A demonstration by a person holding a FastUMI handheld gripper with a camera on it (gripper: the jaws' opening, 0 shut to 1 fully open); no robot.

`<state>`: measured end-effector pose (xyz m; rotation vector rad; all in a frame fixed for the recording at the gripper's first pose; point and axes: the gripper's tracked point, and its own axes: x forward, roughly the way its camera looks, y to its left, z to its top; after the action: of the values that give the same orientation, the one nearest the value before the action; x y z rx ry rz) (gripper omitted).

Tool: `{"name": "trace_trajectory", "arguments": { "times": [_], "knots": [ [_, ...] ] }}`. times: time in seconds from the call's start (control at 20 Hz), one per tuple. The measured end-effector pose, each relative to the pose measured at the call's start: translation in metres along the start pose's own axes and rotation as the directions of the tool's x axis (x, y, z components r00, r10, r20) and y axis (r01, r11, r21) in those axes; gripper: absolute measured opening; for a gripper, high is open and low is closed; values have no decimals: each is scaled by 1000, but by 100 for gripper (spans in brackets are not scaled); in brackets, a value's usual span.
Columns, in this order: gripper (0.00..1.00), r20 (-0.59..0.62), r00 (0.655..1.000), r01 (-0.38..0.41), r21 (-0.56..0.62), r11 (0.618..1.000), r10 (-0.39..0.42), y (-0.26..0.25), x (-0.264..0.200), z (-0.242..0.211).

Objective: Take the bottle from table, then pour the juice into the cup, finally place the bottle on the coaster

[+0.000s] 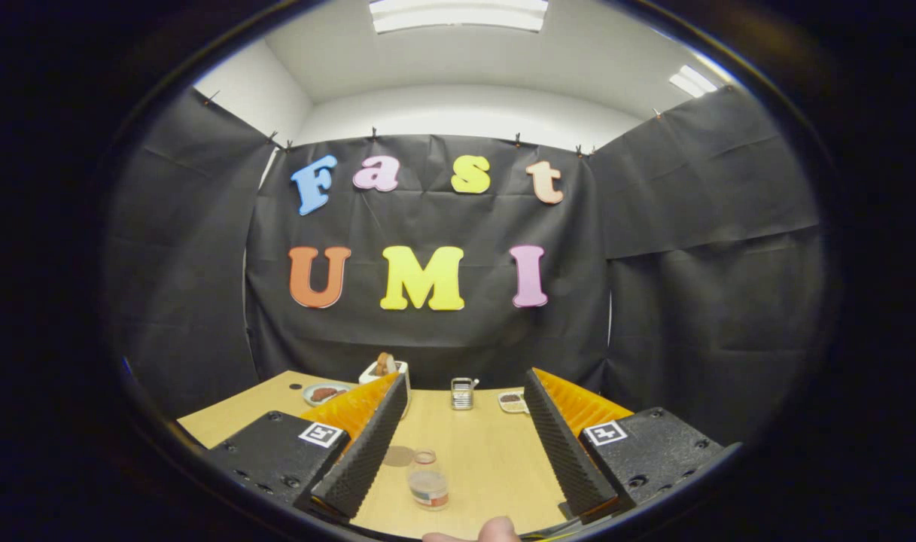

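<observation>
Wooden table (495, 459) bare around bottle (427, 479), between wide-open, empty tongs (464, 391).

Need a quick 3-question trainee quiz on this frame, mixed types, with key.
1. True or false: the tool is shut on the bottle.
2. The round coaster lies: A) just beside the bottle, B) on the small plate at the table's far edge, C) under the metal rack.
3. Fill in: the bottle stands ____ on the table, between the two fingers.

Key: 1 false, the fingers are spread and touch nothing. 2 A. 3 upright.
</observation>
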<state>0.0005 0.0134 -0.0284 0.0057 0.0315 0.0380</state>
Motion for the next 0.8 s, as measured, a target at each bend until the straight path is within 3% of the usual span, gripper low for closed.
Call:
{"name": "trace_trajectory", "arguments": {
  "times": [0.4,0.8],
  "knots": [
    [100,-63,997,-54,-13,998,53,17,8,-62],
    [100,-200,973,-111,38,993,117,29,21,-187]
  ]
}}
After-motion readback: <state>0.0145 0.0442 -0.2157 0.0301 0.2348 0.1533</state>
